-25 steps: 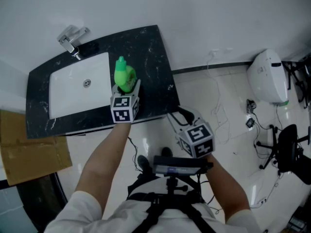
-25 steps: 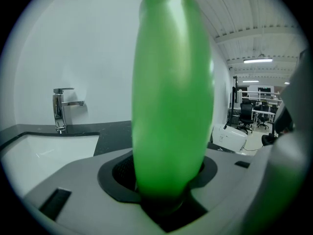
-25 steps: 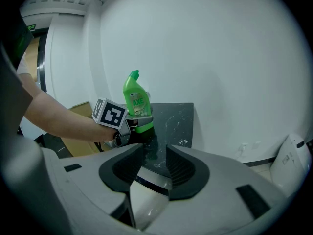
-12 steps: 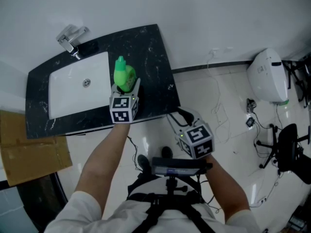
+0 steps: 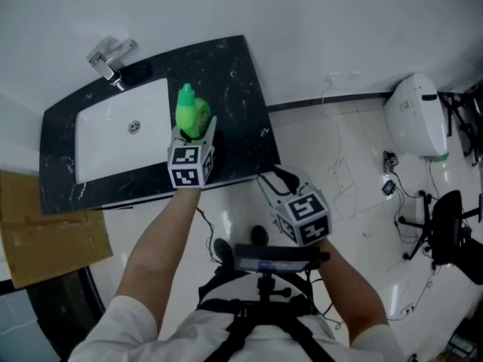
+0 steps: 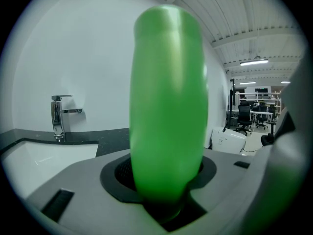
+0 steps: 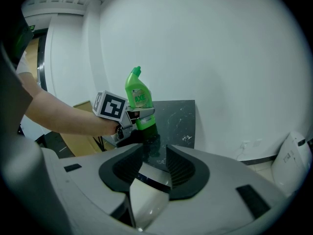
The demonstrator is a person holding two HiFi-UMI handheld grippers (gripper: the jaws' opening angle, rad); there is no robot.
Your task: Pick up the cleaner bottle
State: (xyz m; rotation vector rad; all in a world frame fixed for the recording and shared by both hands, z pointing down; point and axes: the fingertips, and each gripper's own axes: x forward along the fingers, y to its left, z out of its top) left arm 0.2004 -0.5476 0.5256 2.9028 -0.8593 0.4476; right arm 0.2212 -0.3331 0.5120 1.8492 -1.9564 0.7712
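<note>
The green cleaner bottle (image 5: 192, 114) stands upright on the black marble countertop (image 5: 235, 89), just right of the white sink basin (image 5: 113, 138). My left gripper (image 5: 193, 129) reaches over the counter's front edge, and its jaws have just been closing with the bottle's lower body between them. In the left gripper view the bottle (image 6: 168, 106) fills the gap and touches both pads. The right gripper view shows the bottle (image 7: 138, 102) flanked by the left gripper (image 7: 140, 117). My right gripper (image 5: 274, 181) hangs in front of the counter, open with nothing between its fingers (image 7: 154, 153).
A chrome faucet (image 5: 110, 59) stands at the basin's back left. Flat cardboard (image 5: 45, 232) lies on the floor at the left. A white appliance (image 5: 413, 119), loose cables and a black chair (image 5: 445, 228) are on the floor at the right.
The left gripper has edged slightly forward around the bottle, and its jaws have drawn in onto it. The right gripper has stayed put.
</note>
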